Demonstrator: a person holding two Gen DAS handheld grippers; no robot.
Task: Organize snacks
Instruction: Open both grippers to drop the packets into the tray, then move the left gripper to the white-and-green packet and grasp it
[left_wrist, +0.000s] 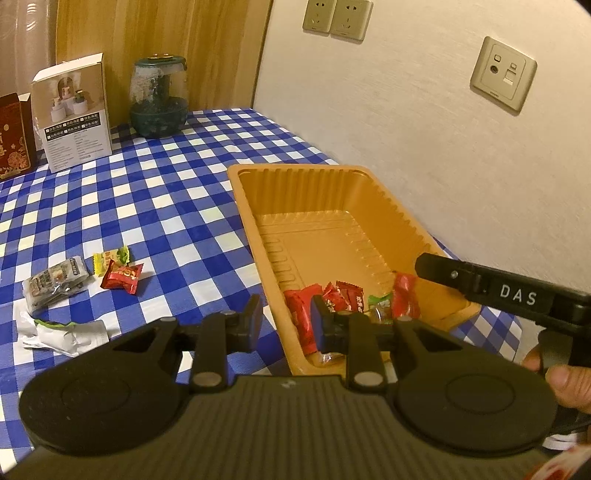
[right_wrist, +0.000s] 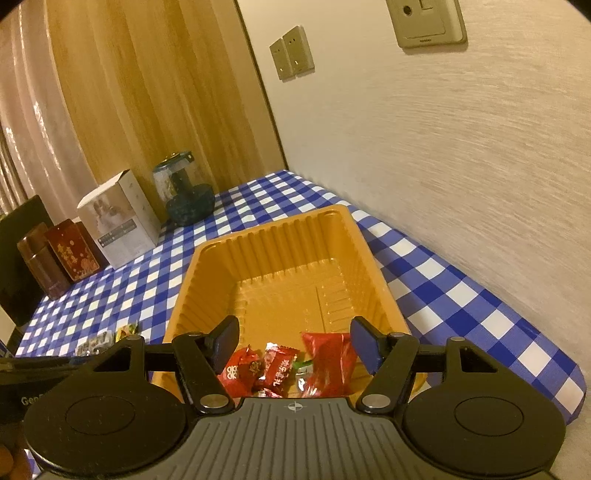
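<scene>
An orange plastic tray (left_wrist: 258, 177) stands on the blue checked tablecloth near the wall; it also shows in the right wrist view (right_wrist: 273, 229). Several red and green wrapped snacks (left_wrist: 347, 295) lie at its near end, also in the right wrist view (right_wrist: 280, 369). On the cloth to the left lie a red candy (left_wrist: 122, 277), a yellow-green candy (left_wrist: 110, 256), a grey packet (left_wrist: 55, 284) and a white wrapper (left_wrist: 62, 332). My left gripper (left_wrist: 286, 321) is open and empty over the tray's near left rim. My right gripper (right_wrist: 295, 343) is open and empty above the snacks in the tray.
A white carton (left_wrist: 74, 114), a dark green glass jar (left_wrist: 159, 99) and red boxes (left_wrist: 14, 136) stand at the back of the table. The wall runs along the tray's right side. The table edge (right_wrist: 576, 391) is near right.
</scene>
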